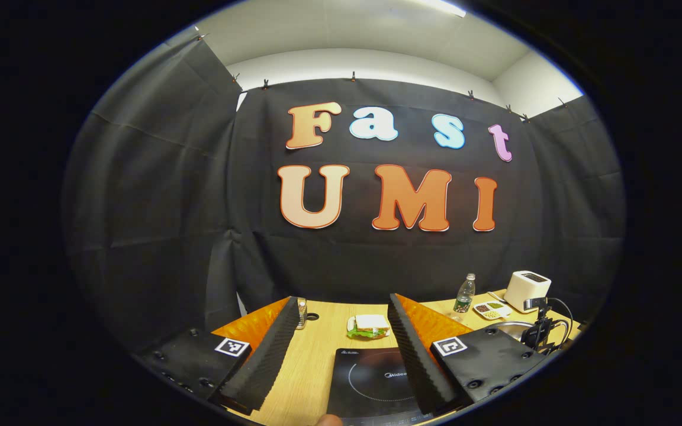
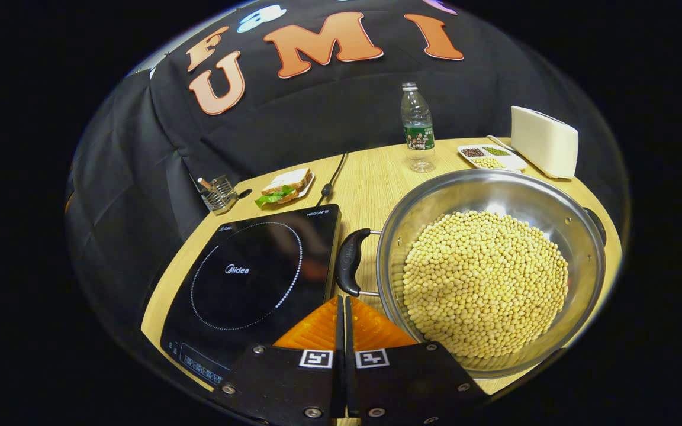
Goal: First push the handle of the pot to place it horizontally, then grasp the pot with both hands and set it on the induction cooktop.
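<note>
Your right gripper [image 2: 341, 305] has its jaws pressed together on nothing, just short of the pot's [image 2: 489, 272] black handle [image 2: 350, 262]. Your left gripper [image 1: 341, 337] spreads wide above the induction cooktop [image 1: 370, 378] on the counter [image 1: 311, 355].

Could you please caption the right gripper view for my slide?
Shut right gripper near the handle of a bean-filled pot beside the cooktop.

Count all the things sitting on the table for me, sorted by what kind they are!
Pot of beans: 1
Induction cooktop: 1
Sandwich: 1
Water bottle: 1
Toaster: 1
Divided snack tray: 1
Wire holder: 1
Total: 7
</note>
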Demonstrator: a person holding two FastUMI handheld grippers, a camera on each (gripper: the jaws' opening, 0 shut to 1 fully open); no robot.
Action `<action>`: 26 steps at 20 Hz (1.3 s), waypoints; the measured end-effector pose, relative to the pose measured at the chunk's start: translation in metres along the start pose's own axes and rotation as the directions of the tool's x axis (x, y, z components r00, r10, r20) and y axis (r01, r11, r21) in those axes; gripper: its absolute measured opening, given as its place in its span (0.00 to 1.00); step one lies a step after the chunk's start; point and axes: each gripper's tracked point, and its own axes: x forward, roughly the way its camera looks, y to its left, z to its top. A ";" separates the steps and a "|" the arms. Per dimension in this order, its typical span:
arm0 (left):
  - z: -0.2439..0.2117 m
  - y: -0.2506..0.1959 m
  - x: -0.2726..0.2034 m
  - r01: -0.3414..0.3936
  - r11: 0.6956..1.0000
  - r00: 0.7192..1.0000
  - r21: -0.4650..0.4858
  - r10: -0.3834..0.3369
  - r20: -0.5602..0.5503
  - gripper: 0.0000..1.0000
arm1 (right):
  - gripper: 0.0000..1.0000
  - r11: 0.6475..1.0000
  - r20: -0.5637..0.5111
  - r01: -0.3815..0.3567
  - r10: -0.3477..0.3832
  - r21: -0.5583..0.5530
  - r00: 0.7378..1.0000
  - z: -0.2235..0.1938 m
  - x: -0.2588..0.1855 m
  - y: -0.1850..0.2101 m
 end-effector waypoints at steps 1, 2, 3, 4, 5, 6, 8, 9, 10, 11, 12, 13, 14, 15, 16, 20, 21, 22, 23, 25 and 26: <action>-0.001 -0.007 0.001 0.011 1.000 1.000 0.001 -0.011 -0.001 0.97 | 0.00 1.000 0.015 -0.004 0.003 0.002 1.000 0.004 -0.008 -0.003; -0.002 -0.016 0.003 0.025 1.000 1.000 -0.001 -0.025 0.000 0.97 | 0.00 1.000 0.030 -0.008 0.008 0.005 1.000 0.008 -0.017 -0.006; -0.003 -0.026 0.003 0.043 0.999 0.999 -0.006 -0.043 0.001 0.97 | 0.00 1.000 0.047 -0.012 0.011 0.007 0.999 0.013 -0.025 -0.009; -0.004 -0.036 0.004 0.064 0.998 0.998 -0.012 -0.064 0.001 0.97 | 0.00 1.000 0.065 -0.011 0.011 0.008 0.998 0.019 -0.033 -0.014; -0.005 -0.046 0.004 0.083 0.996 0.997 -0.018 -0.083 0.001 0.97 | 0.00 1.000 0.083 -0.006 0.005 0.006 0.997 0.024 -0.040 -0.020; -0.006 -0.056 0.006 0.103 0.994 0.995 -0.020 -0.103 -0.001 0.97 | 0.00 1.000 0.102 0.007 -0.007 0.003 0.995 0.029 -0.048 -0.028; -0.013 -0.078 0.008 0.142 0.989 0.990 -0.035 -0.143 -0.009 0.97 | 0.00 0.999 0.140 0.035 -0.035 0.005 0.990 0.039 -0.062 -0.048; -0.015 -0.088 0.009 0.162 0.986 0.987 -0.042 -0.163 -0.013 0.97 | 0.00 0.999 0.157 0.049 -0.050 0.012 0.986 0.045 -0.069 -0.058; -0.018 -0.098 0.010 0.181 0.982 0.983 -0.050 -0.182 -0.014 0.98 | 0.00 0.998 0.171 0.064 -0.066 0.020 0.983 0.048 -0.075 -0.069; -0.021 -0.108 0.011 0.198 0.979 0.980 -0.057 -0.199 -0.016 0.97 | 0.00 0.996 0.183 0.081 -0.085 0.028 0.979 0.051 -0.081 -0.080; -0.025 -0.118 0.011 0.214 0.975 0.976 -0.064 -0.216 -0.019 0.97 | 0.00 0.994 0.193 0.100 -0.105 0.036 0.975 0.053 -0.086 -0.092; -0.029 -0.128 0.014 0.230 0.971 0.972 -0.072 -0.232 -0.025 0.97 | 0.00 0.993 0.201 0.113 -0.119 0.045 0.972 0.056 -0.091 -0.102; -0.032 -0.138 0.017 0.244 0.967 0.969 -0.077 -0.247 -0.031 0.97 | 0.00 0.990 0.208 0.128 -0.137 0.054 0.968 0.058 -0.096 -0.113; -0.037 -0.148 0.019 0.254 0.964 0.966 -0.078 -0.258 -0.037 0.98 | 0.01 0.988 0.215 0.144 -0.154 0.063 0.964 0.061 -0.100 -0.123; -0.043 -0.157 0.022 0.262 0.962 0.963 -0.077 -0.266 -0.045 0.98 | 0.02 0.985 0.224 0.159 -0.171 0.071 0.959 0.063 -0.105 -0.132; -0.068 -0.192 0.034 0.289 0.955 0.952 -0.074 -0.294 -0.085 0.98 | 0.00 0.975 0.269 0.208 -0.223 0.083 0.937 0.079 -0.123 -0.167; -0.075 -0.201 0.036 0.298 0.951 0.947 -0.078 -0.305 -0.102 0.97 | 0.14 0.972 0.280 0.219 -0.235 0.085 0.931 0.083 -0.127 -0.175; -0.084 -0.210 0.040 0.307 0.948 0.941 -0.084 -0.316 -0.119 0.98 | 0.18 0.969 0.292 0.229 -0.246 0.091 0.924 0.086 -0.131 -0.183; -0.090 -0.217 0.044 0.313 0.945 0.937 -0.091 -0.323 -0.132 0.97 | 0.22 0.967 0.301 0.237 -0.256 0.098 0.919 0.088 -0.134 -0.191; -0.103 -0.230 0.049 0.320 0.942 0.931 -0.102 -0.332 -0.152 0.98 | 0.38 0.958 0.309 0.264 -0.286 0.113 0.907 0.089 -0.134 -0.208; -0.112 -0.238 0.053 0.325 0.940 0.926 -0.103 -0.338 -0.165 0.98 | 0.51 0.954 0.310 0.278 -0.301 0.117 0.902 0.088 -0.135 -0.216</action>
